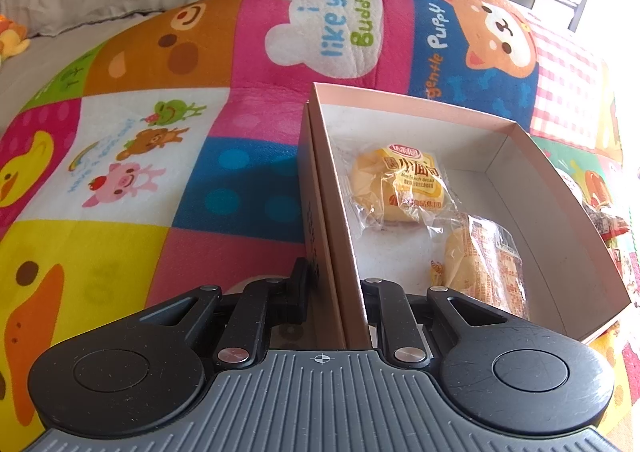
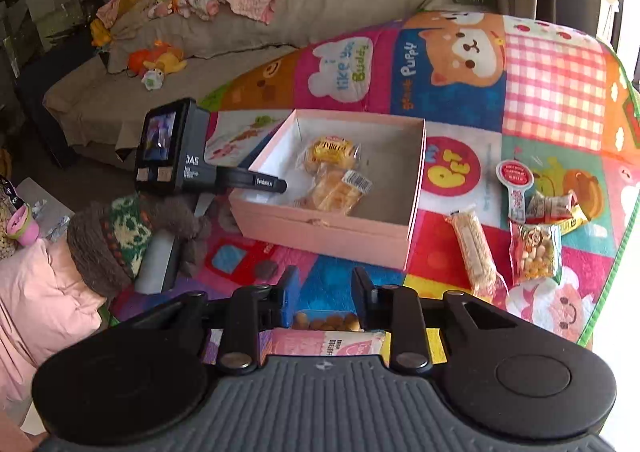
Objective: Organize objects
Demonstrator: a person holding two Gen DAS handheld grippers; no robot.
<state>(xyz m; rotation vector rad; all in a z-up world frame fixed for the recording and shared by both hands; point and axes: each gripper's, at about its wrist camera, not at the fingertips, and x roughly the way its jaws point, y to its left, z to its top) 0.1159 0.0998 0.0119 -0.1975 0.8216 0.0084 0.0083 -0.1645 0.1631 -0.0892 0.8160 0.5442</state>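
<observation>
A pink cardboard box (image 2: pixel 320 230) lies open on a colourful play mat (image 2: pixel 552 99). It holds two wrapped breads: a yellow-labelled one (image 1: pixel 404 183) and one with a barcode (image 1: pixel 484 264). My left gripper (image 1: pixel 332 292) is shut on the box's left wall (image 1: pixel 340 236); it also shows in the right wrist view (image 2: pixel 272 184) at the box's left edge. My right gripper (image 2: pixel 325 292) hovers before the box, jaws apart on either side of a pink snack packet with round biscuits (image 2: pixel 326 336); I cannot tell if they grip it.
Several snack packets lie right of the box: a long rice bar (image 2: pixel 474 252), a bag of nuts (image 2: pixel 536 252), a spoon-shaped label (image 2: pixel 516 179). A beige sofa (image 2: pixel 200 63) with clothes and plush toys stands behind the mat.
</observation>
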